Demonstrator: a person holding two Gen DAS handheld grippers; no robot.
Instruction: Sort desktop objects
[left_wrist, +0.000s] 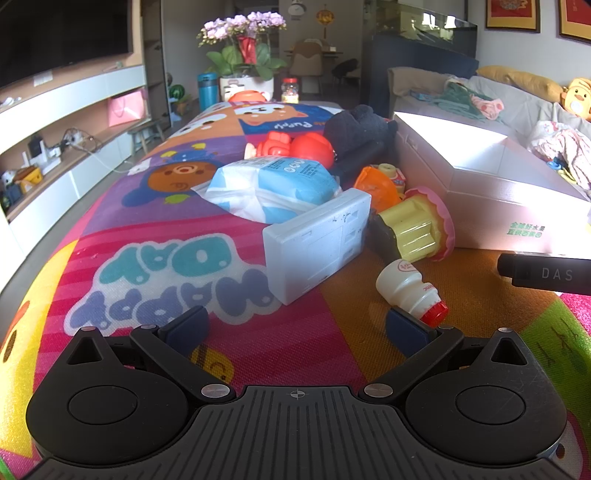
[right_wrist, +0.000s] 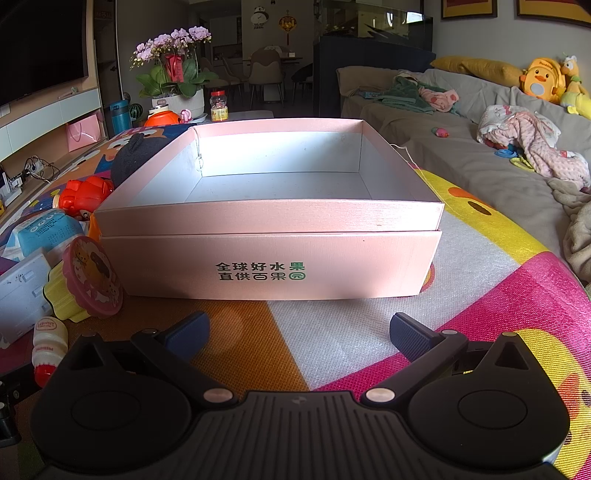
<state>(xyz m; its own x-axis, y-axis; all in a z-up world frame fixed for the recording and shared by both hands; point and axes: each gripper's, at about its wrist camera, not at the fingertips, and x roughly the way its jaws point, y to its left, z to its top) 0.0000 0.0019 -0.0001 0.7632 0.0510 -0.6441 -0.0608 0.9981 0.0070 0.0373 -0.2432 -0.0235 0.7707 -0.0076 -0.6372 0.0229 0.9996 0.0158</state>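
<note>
My left gripper (left_wrist: 295, 328) is open and empty above the colourful mat. Just ahead lie a small white yogurt bottle with a red cap (left_wrist: 412, 291), a white plastic case (left_wrist: 317, 245), a blue tissue pack (left_wrist: 275, 184), a yellow cupcake toy with a pink top (left_wrist: 417, 229), an orange toy (left_wrist: 376, 188), a red toy (left_wrist: 295, 147) and a black plush (left_wrist: 356, 131). My right gripper (right_wrist: 299, 332) is open and empty, facing the front wall of an open pink cardboard box (right_wrist: 269, 266). The box's inside is bare.
The pile shows at the left edge of the right wrist view: the cupcake toy (right_wrist: 88, 284), the bottle (right_wrist: 48, 347), the tissue pack (right_wrist: 44, 230). A flower pot (left_wrist: 243, 79), blue flask (left_wrist: 207, 90) and jar (left_wrist: 290, 90) stand at the far end. A sofa (right_wrist: 480, 162) lies right.
</note>
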